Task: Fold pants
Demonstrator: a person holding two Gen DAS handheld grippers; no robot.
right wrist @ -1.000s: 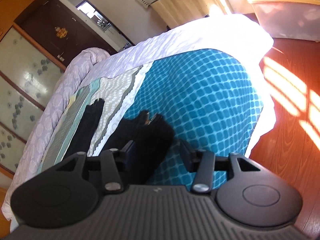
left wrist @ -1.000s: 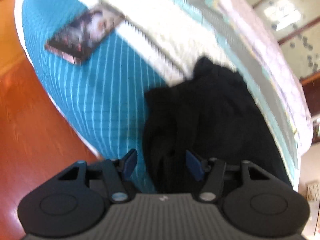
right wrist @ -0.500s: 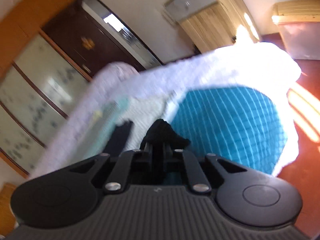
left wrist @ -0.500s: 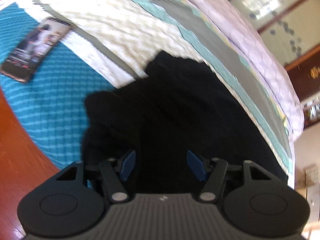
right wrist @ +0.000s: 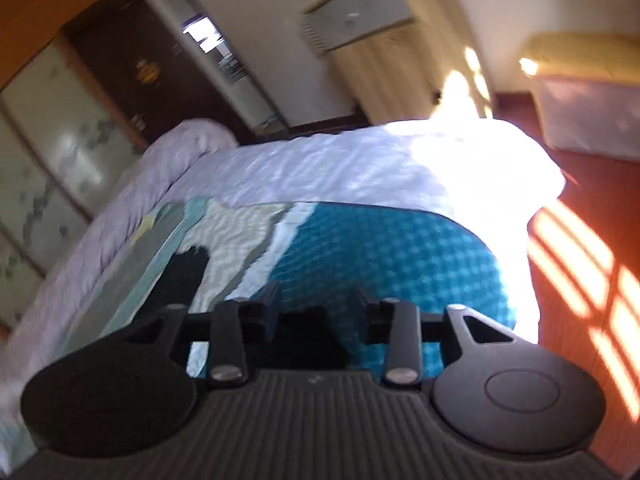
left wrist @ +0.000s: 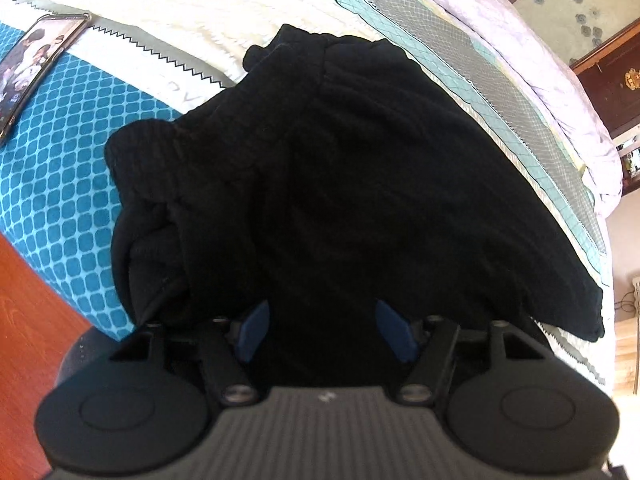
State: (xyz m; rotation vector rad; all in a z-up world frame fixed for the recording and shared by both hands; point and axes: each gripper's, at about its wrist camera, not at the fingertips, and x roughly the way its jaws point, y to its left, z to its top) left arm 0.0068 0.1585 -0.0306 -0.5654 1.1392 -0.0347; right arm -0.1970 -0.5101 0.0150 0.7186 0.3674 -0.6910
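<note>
Black pants lie bunched on the bed, the ribbed waistband toward the upper left in the left wrist view. My left gripper is open, its blue pads on either side of the pants' near edge, with cloth between them. In the blurred right wrist view my right gripper is open; a dark bit of the pants lies just below and between its fingers, and a pant leg stretches off to the left.
The bed has a teal patterned cover and a white quilt. A phone lies at the bed's left edge. Red wood floor flanks the bed; a plastic storage box and wardrobes stand beyond.
My left gripper moved in over the pants, which now fill its view. My right gripper, shut on the pants half a second ago, has opened and let the cloth drop.
</note>
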